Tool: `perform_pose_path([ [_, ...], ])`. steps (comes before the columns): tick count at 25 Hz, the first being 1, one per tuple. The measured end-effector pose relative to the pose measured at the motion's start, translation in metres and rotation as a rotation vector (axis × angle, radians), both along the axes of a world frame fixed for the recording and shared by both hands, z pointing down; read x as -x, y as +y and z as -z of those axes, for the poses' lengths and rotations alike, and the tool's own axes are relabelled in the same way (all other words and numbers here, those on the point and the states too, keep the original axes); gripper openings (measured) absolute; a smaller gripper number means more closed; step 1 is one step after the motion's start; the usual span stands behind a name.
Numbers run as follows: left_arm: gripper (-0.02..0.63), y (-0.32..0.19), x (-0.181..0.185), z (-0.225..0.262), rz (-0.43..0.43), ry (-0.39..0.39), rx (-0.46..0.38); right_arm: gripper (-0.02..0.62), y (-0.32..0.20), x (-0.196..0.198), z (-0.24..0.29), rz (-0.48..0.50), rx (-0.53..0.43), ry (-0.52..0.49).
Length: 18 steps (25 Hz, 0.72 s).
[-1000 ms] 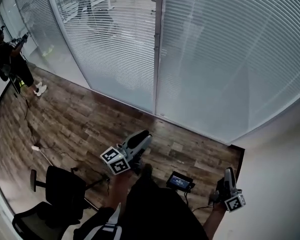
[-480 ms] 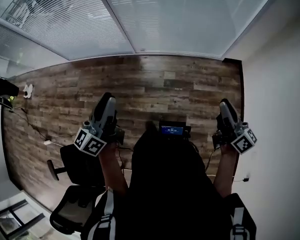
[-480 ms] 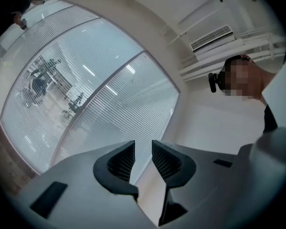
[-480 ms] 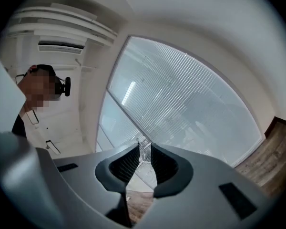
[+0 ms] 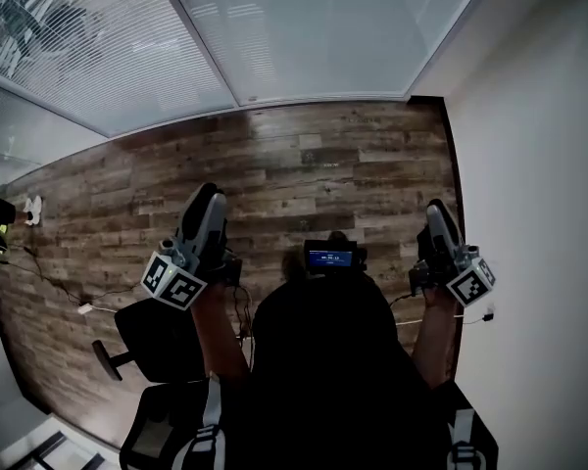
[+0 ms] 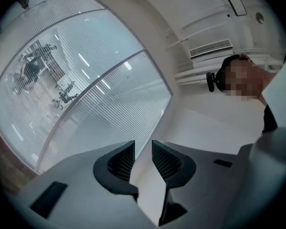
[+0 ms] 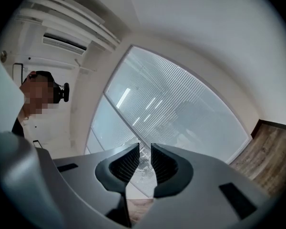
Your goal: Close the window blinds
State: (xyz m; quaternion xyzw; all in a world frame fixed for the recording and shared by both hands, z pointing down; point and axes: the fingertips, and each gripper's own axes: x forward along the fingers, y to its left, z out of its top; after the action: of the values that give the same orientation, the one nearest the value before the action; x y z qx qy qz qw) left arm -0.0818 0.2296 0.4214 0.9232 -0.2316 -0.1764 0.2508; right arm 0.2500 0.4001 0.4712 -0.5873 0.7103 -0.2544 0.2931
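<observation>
**A:** Where are the blinds found relative to the hand-held grippers?

**B:** The blinds (image 5: 314,27) are seen ahead, across a strip of bare floor (image 5: 304,164), well apart from both. Their slats are run level along the glass, and the panes are divided by a post (image 5: 208,47).

**A:** Which hand is nearer?

**B:** Neither is much favoured. The left hand-held gripper (image 5: 204,199) is pointed toward the leftward pane (image 5: 88,47), where the slats can be seen through and figures (image 6: 35,63) outside are made out. That pane is judged the one not yet shut. The right hand-held gripper (image 5: 437,209) is held near the white wall (image 5: 539,164), so room is pinched on that side.

**A:** And the jaws?

**B:** Both are released: a narrow gap is shown between each pair of pads, and nothing is held there.

**A:** What is the coming move turned on?

**B:** No wand or cord can be made out, so one is probably to be found first. The floor ahead is free; a chair (image 5: 162,336) is placed behind, at the left.
</observation>
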Motion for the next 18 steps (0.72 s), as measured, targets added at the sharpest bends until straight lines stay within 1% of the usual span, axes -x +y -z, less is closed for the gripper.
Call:
perform_pose_path([
  [3,0.121,0.003,0.020,-0.009,-0.015,0.029,0.026,0.078,0.008,0.023,0.006,-0.015,0.019,0.014],
  [7,0.121,0.001,0.019,-0.022,-0.048,0.054,0.056,0.078,0.009,0.032,0.009,-0.024,0.049,0.052],
  [10,0.120,0.001,0.021,-0.024,-0.058,0.052,0.069,0.078,0.003,0.040,0.012,-0.011,0.062,0.062],
  [12,0.121,0.003,0.025,-0.022,-0.051,0.049,0.064,0.078,-0.004,0.044,0.013,0.005,0.053,0.061],
  [18,0.121,0.022,0.036,-0.008,-0.001,0.032,0.022,0.078,-0.013,0.054,0.019,0.076,-0.017,0.047],
])
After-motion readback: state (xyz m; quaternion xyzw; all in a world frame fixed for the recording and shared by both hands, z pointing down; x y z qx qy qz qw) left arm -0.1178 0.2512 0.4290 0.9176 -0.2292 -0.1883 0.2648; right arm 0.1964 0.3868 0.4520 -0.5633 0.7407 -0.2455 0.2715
